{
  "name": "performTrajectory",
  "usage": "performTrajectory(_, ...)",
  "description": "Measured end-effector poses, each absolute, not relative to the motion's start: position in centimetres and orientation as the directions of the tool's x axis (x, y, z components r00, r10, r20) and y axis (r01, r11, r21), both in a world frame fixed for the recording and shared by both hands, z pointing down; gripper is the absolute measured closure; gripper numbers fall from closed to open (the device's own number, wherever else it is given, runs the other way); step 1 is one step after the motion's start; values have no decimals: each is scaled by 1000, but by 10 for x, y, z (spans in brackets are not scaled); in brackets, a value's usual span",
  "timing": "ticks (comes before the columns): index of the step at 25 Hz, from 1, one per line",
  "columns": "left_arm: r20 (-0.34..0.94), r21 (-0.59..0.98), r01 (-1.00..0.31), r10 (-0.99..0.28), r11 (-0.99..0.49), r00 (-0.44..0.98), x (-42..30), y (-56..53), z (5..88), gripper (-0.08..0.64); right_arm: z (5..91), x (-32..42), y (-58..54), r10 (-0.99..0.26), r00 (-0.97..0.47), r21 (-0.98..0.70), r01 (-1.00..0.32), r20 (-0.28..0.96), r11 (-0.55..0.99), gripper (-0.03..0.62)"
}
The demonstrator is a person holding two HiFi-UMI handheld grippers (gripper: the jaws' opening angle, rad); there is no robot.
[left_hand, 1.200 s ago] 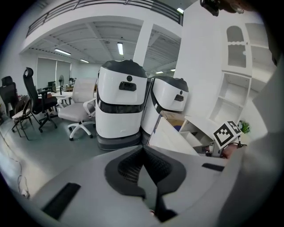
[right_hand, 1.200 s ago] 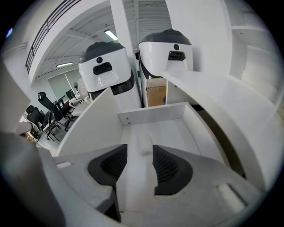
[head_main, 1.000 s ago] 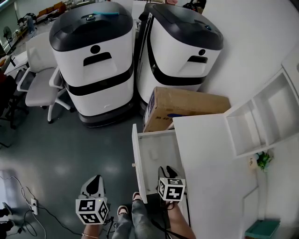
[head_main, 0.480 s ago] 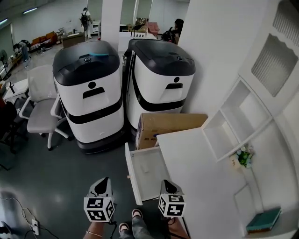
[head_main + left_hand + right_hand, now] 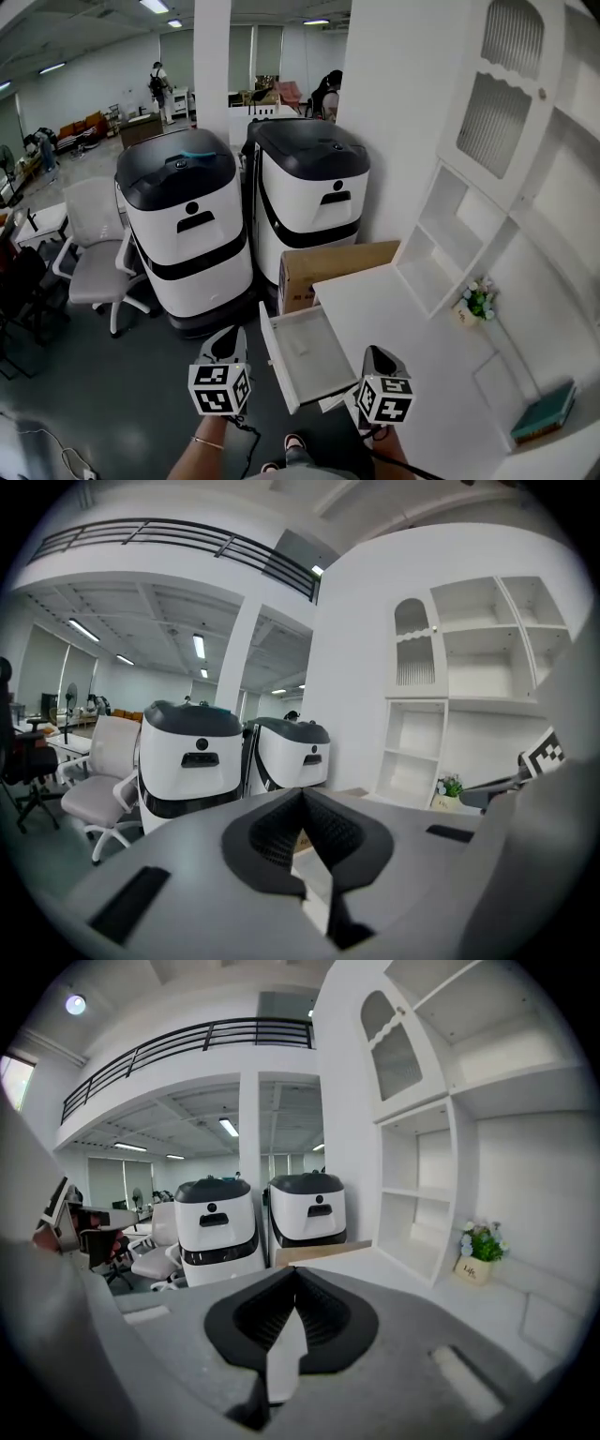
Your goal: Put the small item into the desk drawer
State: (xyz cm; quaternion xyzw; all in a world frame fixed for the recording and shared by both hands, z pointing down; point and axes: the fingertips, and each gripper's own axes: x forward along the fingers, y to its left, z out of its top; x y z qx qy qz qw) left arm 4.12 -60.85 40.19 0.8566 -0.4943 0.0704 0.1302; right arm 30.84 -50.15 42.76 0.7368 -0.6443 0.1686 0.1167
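Open office floor ahead, and the white counter (image 5: 403, 328) runs along the right under its shelf unit (image 5: 487, 159). Two big white-and-black machines (image 5: 192, 234) stand side by side, a cardboard box (image 5: 328, 267) tucked just beside the counter. The desk drawer (image 5: 277, 367) hangs pulled out. Left claw (image 5: 230, 334) is pressed together; right claw (image 5: 374, 353), over the counter's edge, is pressed together too. The small item can't be picked out in any view.

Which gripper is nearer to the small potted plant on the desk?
Right. The right gripper hovers over the edge of the desk, left of the potted plant. The left gripper hangs farther left, beyond the open drawer.
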Motion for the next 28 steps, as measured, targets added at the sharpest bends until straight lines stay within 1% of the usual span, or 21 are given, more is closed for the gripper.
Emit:
performTrajectory(4, 218, 146, -861, -833, -488, 509, 46, -613, 386, 561, 411, 320, -487, -923, 155, -55, -981, 353, -186, 586)
performTrajectory(9, 220, 142, -855, -827, -498, 518, 55, -613, 385, 561, 405, 327, -481, -927, 167, -72, -977, 337, -202, 586)
performTrajectory(14, 223, 140, -855, -825, -500, 519, 60, -613, 386, 561, 399, 331, -482, -926, 198, -36, -975, 321, -221, 588)
performTrajectory(28, 233, 147, -864, -832, -482, 503, 49, -619, 393, 561, 399, 321, -492, -934, 169, -83, -975, 314, -204, 588)
